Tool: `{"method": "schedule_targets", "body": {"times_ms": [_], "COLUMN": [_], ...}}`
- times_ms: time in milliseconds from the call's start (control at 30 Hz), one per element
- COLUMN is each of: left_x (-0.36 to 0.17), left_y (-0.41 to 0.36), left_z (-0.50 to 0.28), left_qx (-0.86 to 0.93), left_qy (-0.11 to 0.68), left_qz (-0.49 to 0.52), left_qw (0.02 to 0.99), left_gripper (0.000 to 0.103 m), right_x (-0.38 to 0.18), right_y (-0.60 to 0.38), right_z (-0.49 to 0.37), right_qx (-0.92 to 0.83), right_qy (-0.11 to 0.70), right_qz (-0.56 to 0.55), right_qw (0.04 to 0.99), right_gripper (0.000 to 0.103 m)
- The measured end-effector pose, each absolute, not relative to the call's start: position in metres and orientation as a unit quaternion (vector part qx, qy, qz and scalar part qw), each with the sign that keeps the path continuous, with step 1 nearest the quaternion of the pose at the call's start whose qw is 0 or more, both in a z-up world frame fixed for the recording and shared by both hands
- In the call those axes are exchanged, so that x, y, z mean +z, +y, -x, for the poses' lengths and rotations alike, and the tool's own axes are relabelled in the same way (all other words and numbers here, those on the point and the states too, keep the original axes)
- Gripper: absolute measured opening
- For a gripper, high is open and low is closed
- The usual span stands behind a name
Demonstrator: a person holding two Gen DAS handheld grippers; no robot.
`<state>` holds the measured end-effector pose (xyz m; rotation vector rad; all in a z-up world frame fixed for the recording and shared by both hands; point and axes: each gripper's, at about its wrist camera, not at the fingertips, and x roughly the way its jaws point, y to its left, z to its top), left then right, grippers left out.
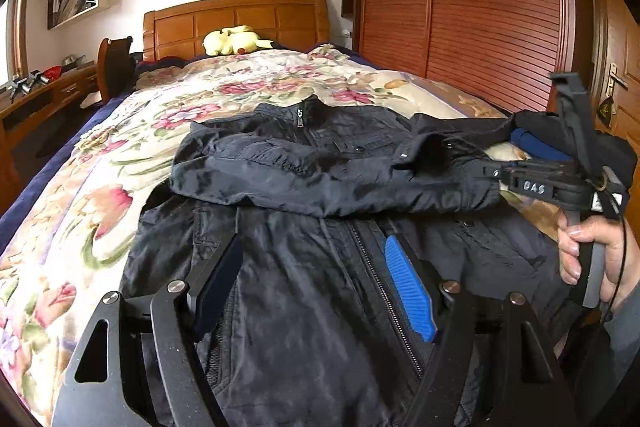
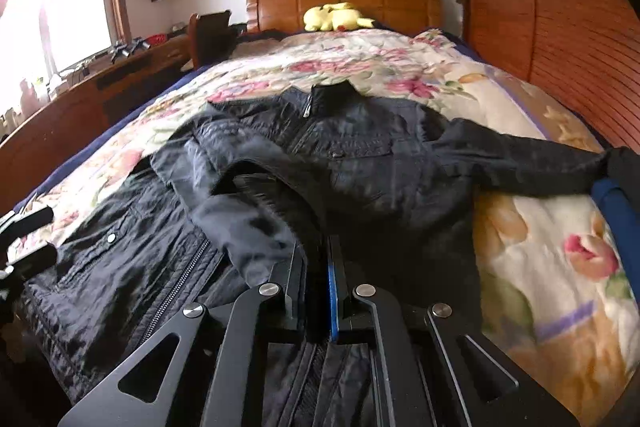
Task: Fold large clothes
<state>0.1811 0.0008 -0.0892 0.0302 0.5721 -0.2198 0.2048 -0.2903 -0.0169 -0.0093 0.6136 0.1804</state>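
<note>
A dark jacket lies across the floral quilt on the bed, one sleeve folded over its chest. The left gripper hovers above the hem, fingers apart and empty. The right gripper has its fingers nearly together on the sleeve cuff. Bare quilt lies beyond the collar; a wardrobe borders the right edge.

Yellow plush toy by wooden headboard

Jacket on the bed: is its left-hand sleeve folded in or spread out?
Folded in. The sleeve lies across the chest of the dark jacket; the other sleeve stretches out over the floral quilt.
</note>
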Motion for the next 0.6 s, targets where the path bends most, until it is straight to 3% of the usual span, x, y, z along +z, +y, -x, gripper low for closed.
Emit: {"method": "schedule_targets", "body": {"times_ms": [233, 600], "left_x": [-0.089, -0.090], "left_y": [-0.007, -0.015], "left_z": [-0.181, -0.180], "left_qx": [-0.108, -0.108], "left_qy": [0.282, 0.285], "left_qz": [-0.019, -0.030], "left_qw": [0.953, 0.952], "left_gripper": [0.075, 0.075], "right_x": [-0.012, -0.033], "right_y": [-0.295, -0.301], "right_z": [-0.185, -0.213], "right_qx": [0.079, 0.081], "right_qy": [0.270, 0.332], "right_qz": [0.018, 0.019], "right_qw": [0.959, 0.939], "right_gripper": [0.042, 0.043]}}
